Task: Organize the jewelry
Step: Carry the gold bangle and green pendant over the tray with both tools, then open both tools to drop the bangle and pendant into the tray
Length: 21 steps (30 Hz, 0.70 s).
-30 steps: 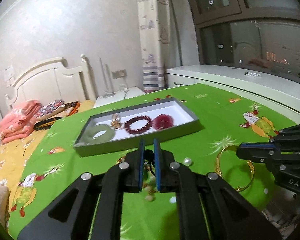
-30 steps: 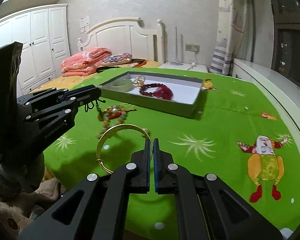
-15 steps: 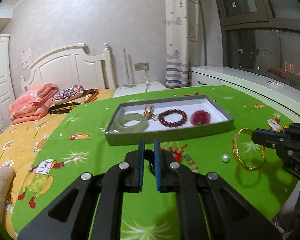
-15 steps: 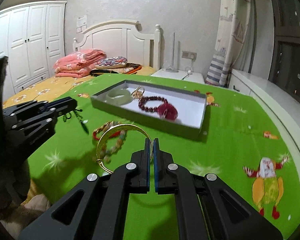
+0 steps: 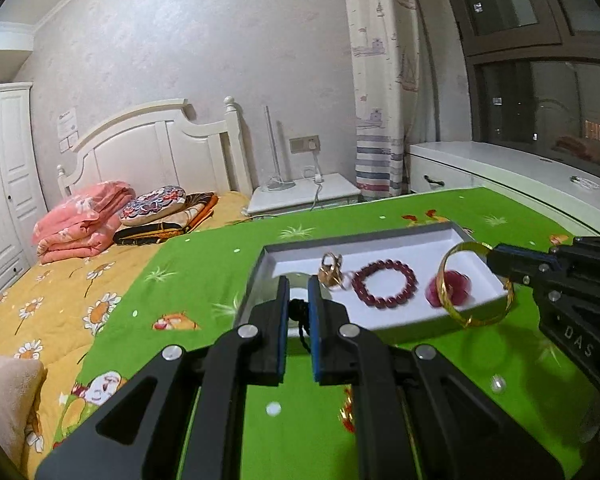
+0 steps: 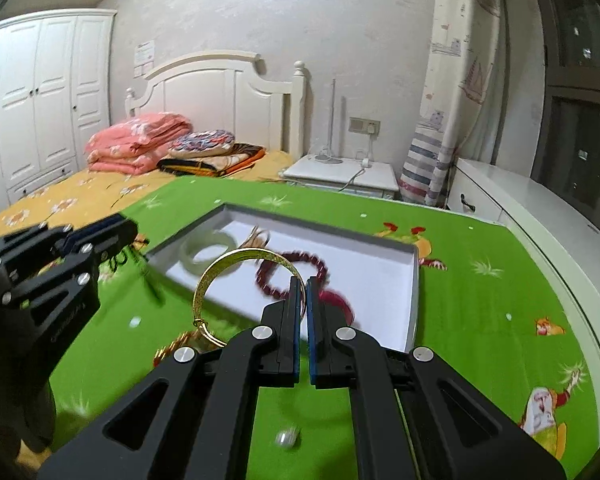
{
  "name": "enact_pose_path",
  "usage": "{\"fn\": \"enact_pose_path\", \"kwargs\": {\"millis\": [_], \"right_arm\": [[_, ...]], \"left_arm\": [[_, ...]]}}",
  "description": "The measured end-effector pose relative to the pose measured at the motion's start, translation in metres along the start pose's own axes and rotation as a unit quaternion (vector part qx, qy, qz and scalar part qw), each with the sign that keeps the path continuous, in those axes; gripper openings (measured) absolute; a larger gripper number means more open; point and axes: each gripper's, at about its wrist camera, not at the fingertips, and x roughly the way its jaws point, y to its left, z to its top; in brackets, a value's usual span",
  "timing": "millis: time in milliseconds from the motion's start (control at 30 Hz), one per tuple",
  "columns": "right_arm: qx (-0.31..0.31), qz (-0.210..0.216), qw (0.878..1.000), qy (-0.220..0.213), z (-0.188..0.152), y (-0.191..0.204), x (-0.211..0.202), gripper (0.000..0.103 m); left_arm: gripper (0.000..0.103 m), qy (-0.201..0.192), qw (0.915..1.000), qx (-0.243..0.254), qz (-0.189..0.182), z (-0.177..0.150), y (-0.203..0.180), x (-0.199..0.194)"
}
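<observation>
A grey tray [image 5: 404, 246] with a white floor lies on the green tablecloth. In it are a jade bangle [image 6: 208, 249], a small gold piece [image 5: 331, 271], a dark red bead bracelet [image 5: 384, 286] and a red flower piece [image 5: 454, 286]. My right gripper [image 6: 303, 292] is shut on a gold bangle [image 6: 252, 252], held upright in the air over the tray's near right part. My left gripper [image 5: 298, 308] is shut on the dark cord of a multicoloured bead bracelet [image 6: 176, 346], which hangs below it by the tray's left end, mostly hidden.
A loose pearl [image 5: 498, 384] lies on the cloth in front of the tray. A bed [image 6: 60, 200] with folded pink bedding stands to the left. A white nightstand [image 6: 344, 174] and a white window ledge [image 6: 540, 216] border the table at the back and right.
Both grippers have risen and moved forward to the tray. The gold bangle went from above the cloth to over the tray. The bead bracelet came up with the left gripper.
</observation>
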Motion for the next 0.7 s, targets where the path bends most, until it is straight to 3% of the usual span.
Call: {"fn": "enact_pose_path", "kwargs": {"millis": [267, 700], "right_arm": [[0.032, -0.034, 0.999, 0.009, 0.028, -0.024, 0.042, 0.004], [0.052, -0.079, 0.995, 0.040, 0.032, -0.045, 0.096, 0.004]], "left_arm": [[0.009, 0.031, 0.9991, -0.021, 0.019, 0.022, 0.003, 0.050], [0.009, 0.094, 0.9933, -0.052, 0.045, 0.046, 0.000, 0.135]]}}
